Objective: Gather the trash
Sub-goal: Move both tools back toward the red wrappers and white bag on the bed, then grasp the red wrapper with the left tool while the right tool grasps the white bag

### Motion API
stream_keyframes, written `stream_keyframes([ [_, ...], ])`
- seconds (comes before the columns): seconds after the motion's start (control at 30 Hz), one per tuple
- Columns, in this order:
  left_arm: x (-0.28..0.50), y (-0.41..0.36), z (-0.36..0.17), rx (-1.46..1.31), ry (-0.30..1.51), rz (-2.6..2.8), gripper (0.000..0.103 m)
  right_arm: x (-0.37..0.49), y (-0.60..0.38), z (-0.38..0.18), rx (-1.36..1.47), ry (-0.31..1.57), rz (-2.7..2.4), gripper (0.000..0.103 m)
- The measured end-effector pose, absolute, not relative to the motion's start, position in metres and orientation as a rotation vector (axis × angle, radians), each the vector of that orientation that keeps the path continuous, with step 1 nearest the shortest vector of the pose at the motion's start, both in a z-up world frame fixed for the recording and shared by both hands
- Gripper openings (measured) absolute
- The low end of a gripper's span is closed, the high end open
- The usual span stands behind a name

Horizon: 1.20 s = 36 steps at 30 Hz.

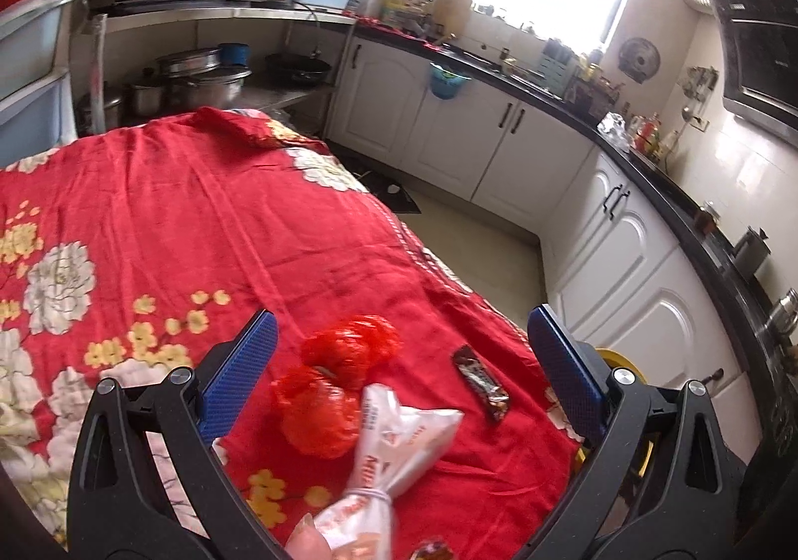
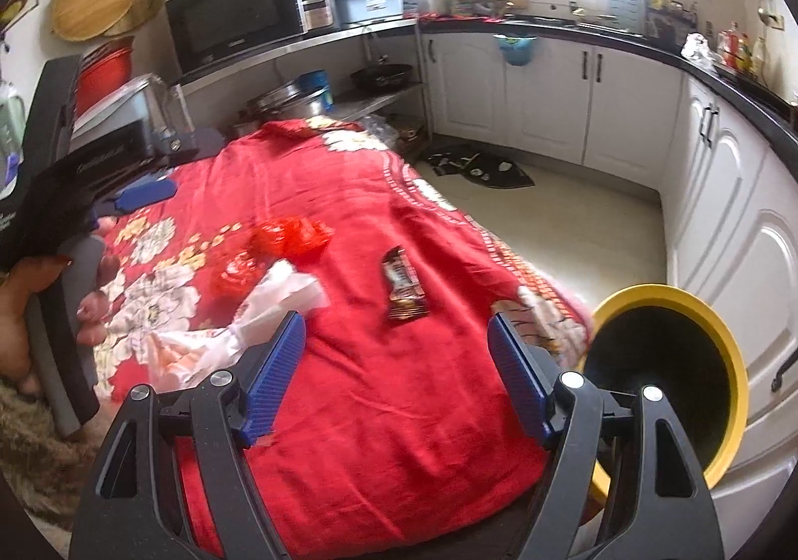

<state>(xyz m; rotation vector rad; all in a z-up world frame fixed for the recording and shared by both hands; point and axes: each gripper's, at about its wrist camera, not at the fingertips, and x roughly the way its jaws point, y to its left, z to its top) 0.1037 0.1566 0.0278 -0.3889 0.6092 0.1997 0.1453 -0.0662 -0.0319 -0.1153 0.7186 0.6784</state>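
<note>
A kitchen table under a red floral cloth (image 1: 199, 221). Left wrist view: the left hand-held gripper (image 1: 399, 350) tilts down, released, above red plastic bags (image 1: 339, 375). Right wrist view: the right hand-held gripper (image 2: 396, 350), released and empty, angles down near a chocolate wrapper (image 2: 404, 283), with the yellow-rimmed bin (image 2: 668, 380) beside the table.

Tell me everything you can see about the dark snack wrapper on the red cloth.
The snack wrapper is a small, long, dark brown packet, shiny like foil or plastic, with pale print too blurred to read. Its ends look crimped and its body a little crumpled. It lies flat on the red flowered cloth, near the edge closest to the yellow-rimmed bin. Only the cloth touches it; the red plastic bags lie apart from it, and no hand-held gripper holds it.
</note>
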Motion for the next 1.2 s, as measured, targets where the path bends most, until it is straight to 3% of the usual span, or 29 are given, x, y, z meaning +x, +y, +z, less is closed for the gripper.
stream_keyframes([
  [0.87, 0.100, 0.217, -0.039, -0.603, 0.803, 0.114, 0.089, 0.163, 0.004, -0.068, -0.114, 0.896, 0.795, 0.073],
  [1.2, 0.114, 0.223, -0.072, -0.745, 0.876, 0.022, 0.077, 0.200, 0.027, -0.087, -0.029, 1.007, 0.816, 0.058],
])
